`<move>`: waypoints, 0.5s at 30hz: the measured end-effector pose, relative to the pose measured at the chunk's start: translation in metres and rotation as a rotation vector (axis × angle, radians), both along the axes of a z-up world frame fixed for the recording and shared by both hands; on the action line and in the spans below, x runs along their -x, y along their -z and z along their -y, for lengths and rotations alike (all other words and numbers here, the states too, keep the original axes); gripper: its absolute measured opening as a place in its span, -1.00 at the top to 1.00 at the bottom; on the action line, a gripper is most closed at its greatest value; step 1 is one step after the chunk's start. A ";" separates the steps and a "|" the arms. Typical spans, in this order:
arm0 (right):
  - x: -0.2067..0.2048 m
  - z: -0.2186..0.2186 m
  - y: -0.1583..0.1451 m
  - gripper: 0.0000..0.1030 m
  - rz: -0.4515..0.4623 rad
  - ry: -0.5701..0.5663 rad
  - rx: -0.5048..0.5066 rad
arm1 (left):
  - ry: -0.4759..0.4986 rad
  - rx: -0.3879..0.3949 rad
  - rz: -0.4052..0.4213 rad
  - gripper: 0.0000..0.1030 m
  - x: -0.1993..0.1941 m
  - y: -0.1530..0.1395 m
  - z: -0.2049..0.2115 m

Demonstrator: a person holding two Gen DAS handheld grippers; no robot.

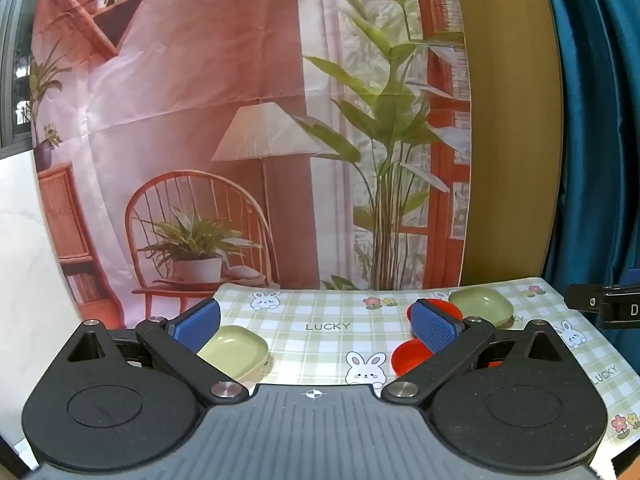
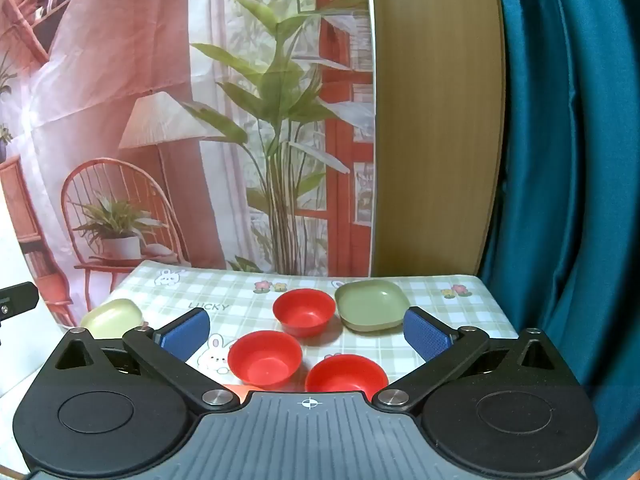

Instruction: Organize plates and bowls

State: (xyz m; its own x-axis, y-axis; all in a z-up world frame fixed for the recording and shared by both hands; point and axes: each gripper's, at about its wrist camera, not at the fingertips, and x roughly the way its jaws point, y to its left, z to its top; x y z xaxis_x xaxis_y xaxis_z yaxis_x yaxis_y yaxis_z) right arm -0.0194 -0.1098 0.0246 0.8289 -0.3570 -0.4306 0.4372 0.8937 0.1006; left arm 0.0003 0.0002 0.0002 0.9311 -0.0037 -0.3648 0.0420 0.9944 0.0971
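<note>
Left wrist view, sweeping from the left edge: the left gripper [image 1: 316,320] has its jaws spread wide, nothing between the blue pads [image 1: 196,320], only bare tablecloth [image 1: 320,344] with its green checks and bunnies. Just past the left pad, in the lower left of the cloth, sits a pale green plate [image 1: 240,352], flat on the table. Over to the right pad, two red bowls peek out from behind it, one above at [image 1: 440,306] and one below at [image 1: 408,354], both partly hidden. Further right, upper right of the cloth, a second green plate [image 1: 482,304]. At the far right edge, a black piece of the other tool pokes in.

Now the right wrist view. The right gripper [image 2: 308,330] is likewise fully spread and empty. Far left, the pale green plate [image 2: 114,316] again. Centre frame, three red bowls in a loose triangle: the near-left one [image 2: 264,356], the far one [image 2: 304,310], the near-right one [image 2: 346,372], all upright and apart. Right of the far bowl, just beside it, the second green plate [image 2: 372,310]. Behind the table, a printed backdrop [image 2: 160,120] and a teal curtain [image 2: 560,160].
</note>
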 end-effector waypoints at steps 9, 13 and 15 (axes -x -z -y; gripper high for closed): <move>0.002 0.000 0.001 -1.00 0.003 0.000 -0.005 | 0.002 0.004 0.005 -0.99 0.002 -0.003 0.000; 0.002 0.001 0.001 -1.00 0.003 0.000 -0.007 | 0.003 0.007 0.003 -0.99 0.001 -0.004 0.001; 0.002 0.000 0.001 -1.00 0.004 0.000 -0.006 | 0.004 0.009 0.003 -0.99 0.000 -0.005 0.001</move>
